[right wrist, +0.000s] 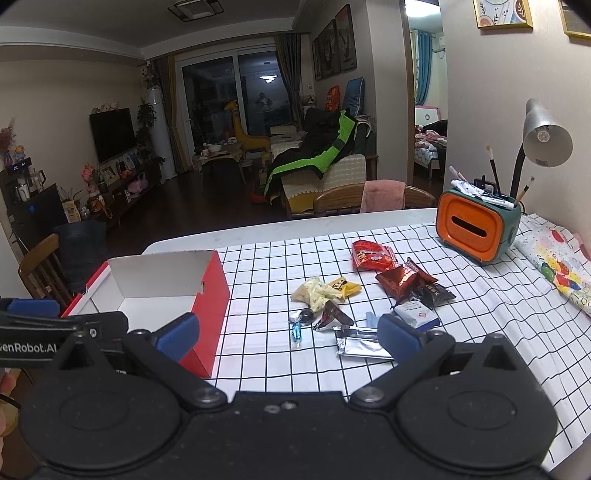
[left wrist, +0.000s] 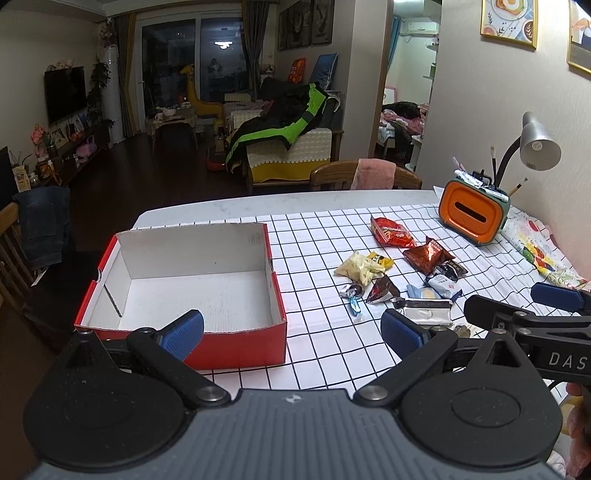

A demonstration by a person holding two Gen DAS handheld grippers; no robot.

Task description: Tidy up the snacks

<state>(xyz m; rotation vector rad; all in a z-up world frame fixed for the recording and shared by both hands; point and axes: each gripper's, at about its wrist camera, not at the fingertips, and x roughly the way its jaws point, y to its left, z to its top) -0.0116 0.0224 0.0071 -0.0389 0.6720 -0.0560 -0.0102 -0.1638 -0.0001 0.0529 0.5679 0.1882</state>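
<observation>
This is a lived-in home, a dining corner open to a living room; the near table (left wrist: 207, 216) wears a checked cloth (left wrist: 325, 236), with wooden chairs (left wrist: 332, 175) at its far edge; beyond, a sofa (left wrist: 291, 155) is heaped with a black and green jacket (left wrist: 295, 114); a television (left wrist: 64, 94) hangs on the far left wall above a low cabinet of trinkets; curtained glass doors (left wrist: 192, 70) stand dark at the back; framed pictures (left wrist: 509, 22) and a desk lamp (left wrist: 537, 142) mark the right wall; a doorway at far right shows a bedroom (right wrist: 430, 144).

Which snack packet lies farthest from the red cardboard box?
The white and blue packet, at the right edge of the pile; the flat silver packet and pale yellow packet lie closer to the red cardboard box.
</observation>
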